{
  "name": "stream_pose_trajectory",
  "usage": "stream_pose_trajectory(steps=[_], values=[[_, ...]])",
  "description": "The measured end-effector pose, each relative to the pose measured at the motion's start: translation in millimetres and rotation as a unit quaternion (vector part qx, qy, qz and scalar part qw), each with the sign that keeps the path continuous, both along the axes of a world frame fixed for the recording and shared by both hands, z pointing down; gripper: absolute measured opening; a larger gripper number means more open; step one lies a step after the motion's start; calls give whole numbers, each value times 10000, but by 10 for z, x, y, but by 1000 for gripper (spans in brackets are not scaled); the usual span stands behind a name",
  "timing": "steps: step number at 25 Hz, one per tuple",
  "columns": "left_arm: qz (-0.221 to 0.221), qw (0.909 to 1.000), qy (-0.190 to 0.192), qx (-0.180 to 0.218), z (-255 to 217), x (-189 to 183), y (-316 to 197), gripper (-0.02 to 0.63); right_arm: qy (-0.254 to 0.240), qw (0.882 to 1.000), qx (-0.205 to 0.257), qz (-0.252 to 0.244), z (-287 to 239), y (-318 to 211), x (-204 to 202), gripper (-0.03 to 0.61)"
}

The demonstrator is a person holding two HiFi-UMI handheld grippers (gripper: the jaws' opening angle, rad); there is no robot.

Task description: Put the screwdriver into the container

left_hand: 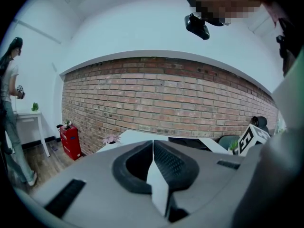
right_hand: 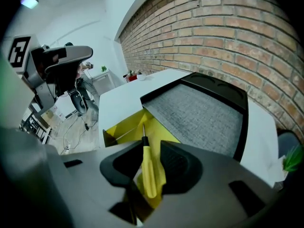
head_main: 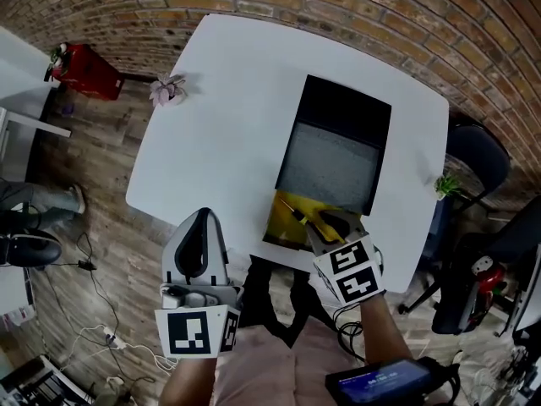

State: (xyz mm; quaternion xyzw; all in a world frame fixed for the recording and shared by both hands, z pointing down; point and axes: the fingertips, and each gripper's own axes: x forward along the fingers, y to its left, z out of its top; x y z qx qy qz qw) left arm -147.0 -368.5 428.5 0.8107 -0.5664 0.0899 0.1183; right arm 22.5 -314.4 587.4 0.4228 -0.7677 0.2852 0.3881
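Note:
A yellow-handled screwdriver (right_hand: 148, 172) lies between the jaws of my right gripper (right_hand: 151, 150), its metal tip pointing into the yellow container (right_hand: 122, 128). The handle rests against the left jaw, with a gap to the right pad, so this gripper is open. In the head view my right gripper (head_main: 325, 223) hovers over the yellow container (head_main: 281, 227) at the table's near edge, and the screwdriver (head_main: 296, 214) slants into it. My left gripper (head_main: 201, 218) hangs off the table's near edge. Its jaws (left_hand: 153, 145) are pressed together with nothing between them.
A black tray with a grey mat (head_main: 331, 155) lies just behind the container on the white table (head_main: 220, 125). A pink plant (head_main: 167, 89) and a green plant (head_main: 445, 184) stand at the table's edges. Chairs (head_main: 478, 163) are on the right, and a person (left_hand: 9, 108) stands far left.

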Motion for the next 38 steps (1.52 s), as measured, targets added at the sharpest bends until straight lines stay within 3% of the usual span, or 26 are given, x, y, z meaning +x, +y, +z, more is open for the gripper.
stream_pose_trajectory(steps=[3, 9, 11, 16, 23, 28, 38], values=[[77, 9998, 13, 171, -135, 59, 56, 14, -172, 9992, 340, 134, -247, -27, 17, 112], [284, 9979, 87, 574, -617, 266, 268, 12, -396, 9888, 1354, 483, -1054, -35, 165, 36], [337, 9959, 137, 834, -817, 327, 283, 14, -496, 9794, 1864, 601, -1372, -95, 215, 7], [428, 9878, 110, 1495, -1381, 444, 331, 12, -608, 9516, 2922, 738, -2173, -151, 332, 3], [483, 9778, 179, 2030, -1914, 541, 328, 14, -693, 9013, 4191, 851, -3104, -98, 453, 0], [504, 9719, 230, 2286, -2122, 588, 348, 14, -621, 8820, 4581, 919, -3394, -39, 526, 0], [642, 9709, 281, 2289, -2137, 712, 337, 14, -628, 8764, 4677, 965, -3468, -29, 579, -2]])
